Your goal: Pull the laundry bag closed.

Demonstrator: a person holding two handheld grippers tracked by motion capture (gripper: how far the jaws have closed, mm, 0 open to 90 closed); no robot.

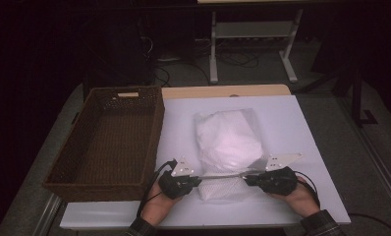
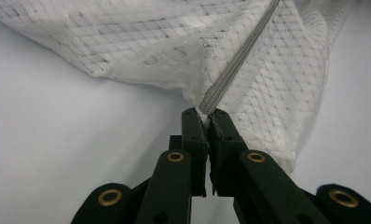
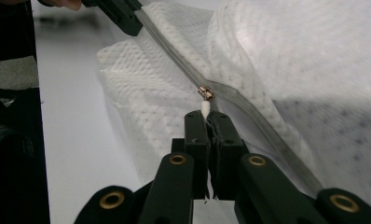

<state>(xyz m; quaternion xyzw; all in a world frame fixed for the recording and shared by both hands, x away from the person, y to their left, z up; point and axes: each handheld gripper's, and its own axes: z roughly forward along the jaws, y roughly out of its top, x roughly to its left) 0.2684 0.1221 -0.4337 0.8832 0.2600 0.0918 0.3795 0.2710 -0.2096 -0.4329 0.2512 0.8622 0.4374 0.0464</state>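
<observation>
High view: a white mesh bag (image 1: 228, 147), stuffed full, lies on the white bench (image 1: 292, 128), just right of a brown wicker basket (image 1: 105, 142). The bag's near end is stretched flat between the two hand-held grippers. The left hand-held gripper (image 1: 199, 179) sits at the bag's near left corner, close to the basket's near right corner; the right hand-held gripper (image 1: 246, 180) sits at the bag's near right side. To the right of the bag the bench lies bare out to its edge, and a bare strip runs between the bag and the bench's near edge. A pale tag (image 1: 128, 94) sits on the basket's far rim; any writing on it is too small to read.

Left gripper view: the left hand-held gripper (image 2: 208, 116) is clamped shut on the end of the bag's grey zipper tape (image 2: 235, 65), with mesh (image 2: 141, 42) spread above it and bare bench to the left of the bag.

Right gripper view: the right hand-held gripper (image 3: 206, 114) is closed on a small white pull tab (image 3: 204, 108) hanging from the copper-coloured zipper slider (image 3: 205, 93). The zipper (image 3: 174, 53) runs from the slider up to the left hand-held gripper (image 3: 127, 21) at the bag's far corner. No brand shows on the bag.
</observation>
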